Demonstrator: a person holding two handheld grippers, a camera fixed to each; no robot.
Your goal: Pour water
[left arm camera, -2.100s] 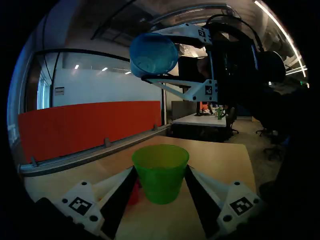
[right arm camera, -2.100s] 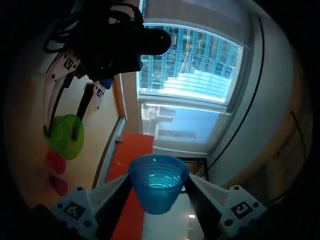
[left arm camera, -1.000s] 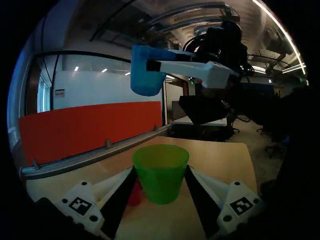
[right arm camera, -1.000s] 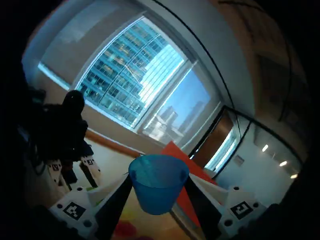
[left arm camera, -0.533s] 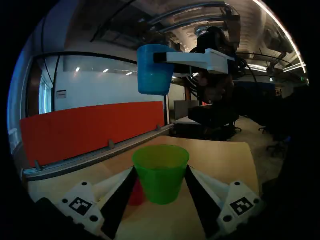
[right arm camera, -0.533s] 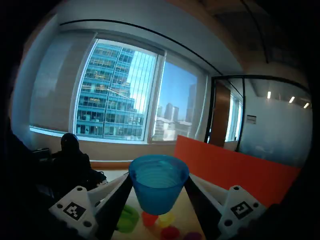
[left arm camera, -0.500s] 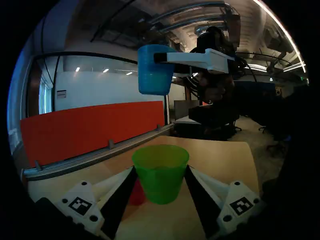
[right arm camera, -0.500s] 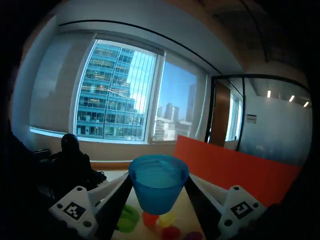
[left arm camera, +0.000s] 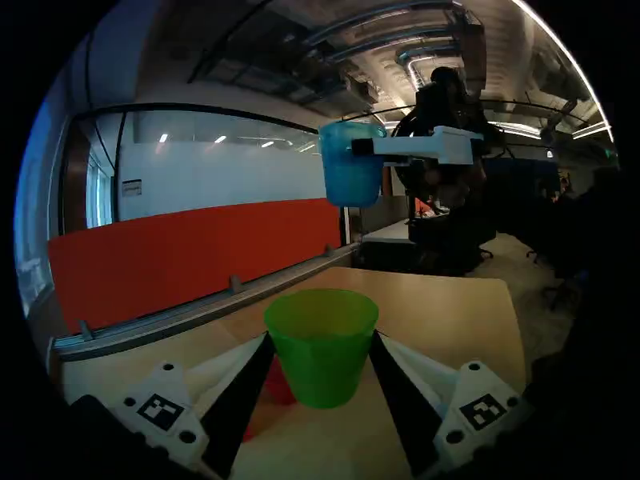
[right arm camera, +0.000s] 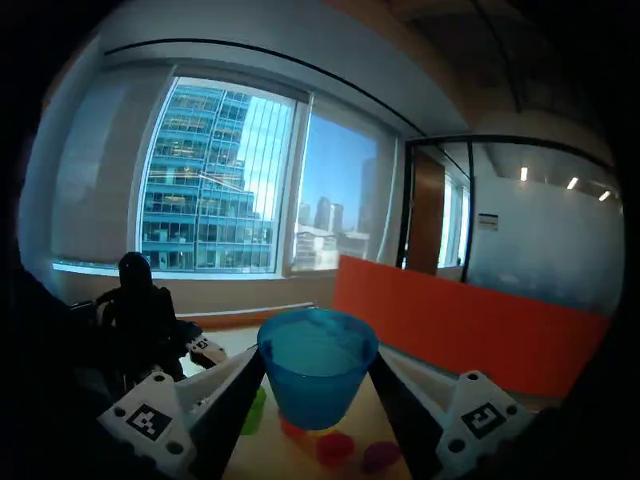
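Note:
In the left gripper view my left gripper [left arm camera: 322,342] is shut on a green cup [left arm camera: 322,364], upright just above the wooden table [left arm camera: 448,308]. Higher and farther off, a blue cup [left arm camera: 350,172] hangs upright in the air, clamped by the right gripper, whose white finger [left arm camera: 416,146] runs along its side. In the right gripper view my right gripper [right arm camera: 318,360] is shut on that blue cup [right arm camera: 318,388]. The green cup [right arm camera: 254,411] peeks out low on the left, beside the left gripper's fingers [right arm camera: 202,346]. I cannot tell whether either cup holds water.
A red cup [left arm camera: 279,384] stands on the table behind my left finger. Red [right arm camera: 334,446], yellow and purple [right arm camera: 381,456] cups sit below the blue cup. An orange partition [left arm camera: 192,248] and a metal rail [left arm camera: 200,308] border the table's far side. A large window [right arm camera: 216,208] lies beyond.
The blue cup has turned from lying on its side, mouth sideways, back to upright, and has moved right and farther from the green cup. The green cup has stayed put.

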